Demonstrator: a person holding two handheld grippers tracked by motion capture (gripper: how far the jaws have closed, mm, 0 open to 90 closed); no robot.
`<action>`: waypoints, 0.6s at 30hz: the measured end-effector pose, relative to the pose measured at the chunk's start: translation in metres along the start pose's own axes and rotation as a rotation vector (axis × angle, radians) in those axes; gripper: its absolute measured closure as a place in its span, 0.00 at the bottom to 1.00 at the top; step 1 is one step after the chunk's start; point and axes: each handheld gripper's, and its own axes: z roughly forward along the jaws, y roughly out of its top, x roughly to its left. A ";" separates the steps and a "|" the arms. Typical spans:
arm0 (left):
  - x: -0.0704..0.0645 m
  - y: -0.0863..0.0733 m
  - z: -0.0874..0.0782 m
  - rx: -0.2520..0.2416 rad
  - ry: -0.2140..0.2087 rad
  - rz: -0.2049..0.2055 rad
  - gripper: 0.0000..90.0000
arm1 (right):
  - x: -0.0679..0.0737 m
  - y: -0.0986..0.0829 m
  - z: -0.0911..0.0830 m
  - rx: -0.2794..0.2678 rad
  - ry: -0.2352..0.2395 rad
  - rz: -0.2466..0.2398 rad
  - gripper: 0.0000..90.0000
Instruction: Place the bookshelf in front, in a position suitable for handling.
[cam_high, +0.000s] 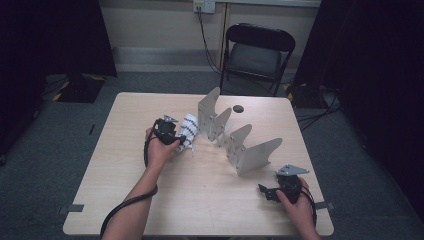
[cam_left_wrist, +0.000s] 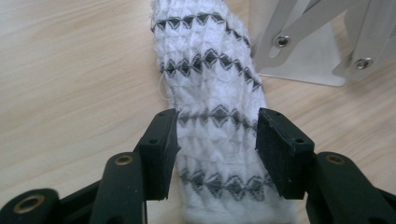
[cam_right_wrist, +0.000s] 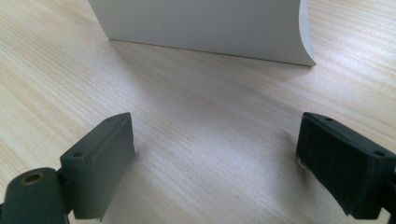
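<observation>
We see the white knitted sock with black diamond bands (cam_left_wrist: 212, 112) lying on the pale wooden table (cam_high: 125, 165), just beside the grey metal folding rack (cam_high: 235, 137). Its long axis runs away from our left gripper (cam_left_wrist: 217, 140), whose jaws straddle it, not yet clenched. The right gripper (cam_right_wrist: 215, 158) is released, spread wide over bare wood near the front edge.

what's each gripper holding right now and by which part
Left gripper straddles the white knitted sock with black diamond bands mid-length; whether it's clamped can't be told. Right gripper holds nothing.
</observation>
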 end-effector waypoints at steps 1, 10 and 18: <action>-0.001 -0.001 0.001 -0.007 -0.002 -0.011 0.54 | 0.000 0.000 0.000 0.002 0.001 0.000 0.12; -0.002 -0.009 0.024 0.032 0.008 -0.027 0.59 | 0.000 0.000 0.000 0.000 0.000 0.000 0.12; 0.003 0.010 0.019 0.039 -0.043 0.019 0.87 | 0.000 0.000 0.000 0.001 0.000 0.000 0.12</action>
